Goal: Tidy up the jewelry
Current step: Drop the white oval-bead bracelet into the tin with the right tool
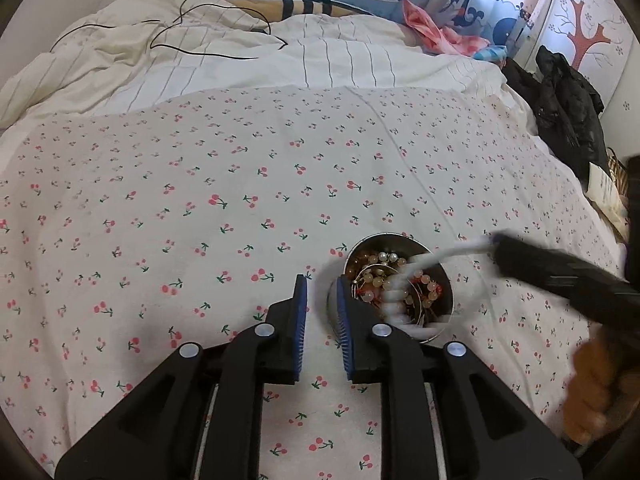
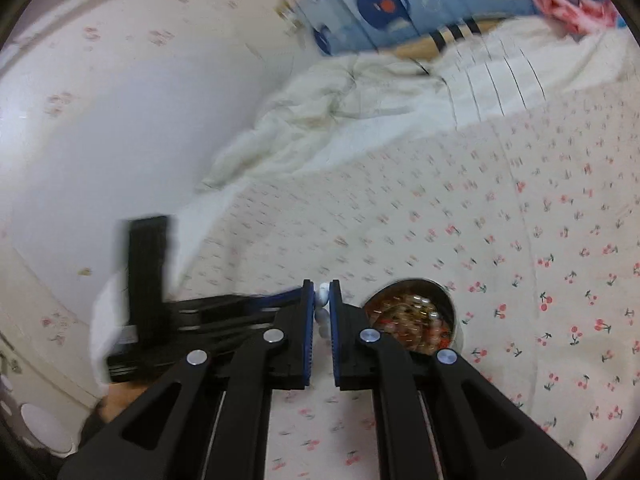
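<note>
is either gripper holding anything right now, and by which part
The right gripper is shut on a white bead strand, pinching its upper end while the rest hangs into the metal tin. The left gripper is open, holding nothing.

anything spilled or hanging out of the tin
Nothing spilled on the cherry-print sheet. One white bead strand stretches from the round metal tin up to the right hand-held gripper, which pinches it.
</note>
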`<state>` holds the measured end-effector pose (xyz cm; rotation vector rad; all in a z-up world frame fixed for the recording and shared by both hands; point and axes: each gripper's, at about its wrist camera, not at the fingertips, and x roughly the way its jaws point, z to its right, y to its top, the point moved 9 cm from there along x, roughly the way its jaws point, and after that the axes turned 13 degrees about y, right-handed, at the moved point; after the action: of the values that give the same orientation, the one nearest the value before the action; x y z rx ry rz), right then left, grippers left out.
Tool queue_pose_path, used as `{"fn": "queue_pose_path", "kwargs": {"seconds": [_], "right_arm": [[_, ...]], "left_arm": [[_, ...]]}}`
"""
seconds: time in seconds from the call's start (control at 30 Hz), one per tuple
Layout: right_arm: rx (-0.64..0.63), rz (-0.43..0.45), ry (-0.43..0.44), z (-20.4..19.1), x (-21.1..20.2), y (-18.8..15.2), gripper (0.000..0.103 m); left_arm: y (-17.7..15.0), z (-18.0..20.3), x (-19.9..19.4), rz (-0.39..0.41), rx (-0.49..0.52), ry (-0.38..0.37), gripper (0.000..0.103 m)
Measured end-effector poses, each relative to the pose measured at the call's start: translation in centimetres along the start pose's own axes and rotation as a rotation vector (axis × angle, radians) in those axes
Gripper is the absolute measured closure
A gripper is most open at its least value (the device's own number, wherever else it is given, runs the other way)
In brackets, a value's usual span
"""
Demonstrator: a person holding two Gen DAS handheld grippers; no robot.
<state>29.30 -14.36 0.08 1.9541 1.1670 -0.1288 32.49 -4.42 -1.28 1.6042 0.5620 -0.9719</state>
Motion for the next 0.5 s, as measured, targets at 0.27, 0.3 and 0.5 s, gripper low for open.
{"fn": "queue_pose_path", "kwargs": {"seconds": [0.27, 0.3, 0.5], "right_arm": [[-0.043, 0.013, -0.213, 3.7, -1.7, -1.5, 0.059], [-0.056, 0.016, -0.225, 3.7, -2.0, -1.7, 0.059], [-0.173, -0.018, -0.358, 3.1, -3.9, -6.7, 0.04]], "left_arm": [[-0.4, 0.5, -0.4, 0.014, 0.031, 0.024, 0.074], [-0.6, 0.6, -0.4, 0.014, 0.035, 0.029, 0.072], [-3.3, 0.7, -0.8, 0.035, 0.053, 0.092, 0.05]]}}
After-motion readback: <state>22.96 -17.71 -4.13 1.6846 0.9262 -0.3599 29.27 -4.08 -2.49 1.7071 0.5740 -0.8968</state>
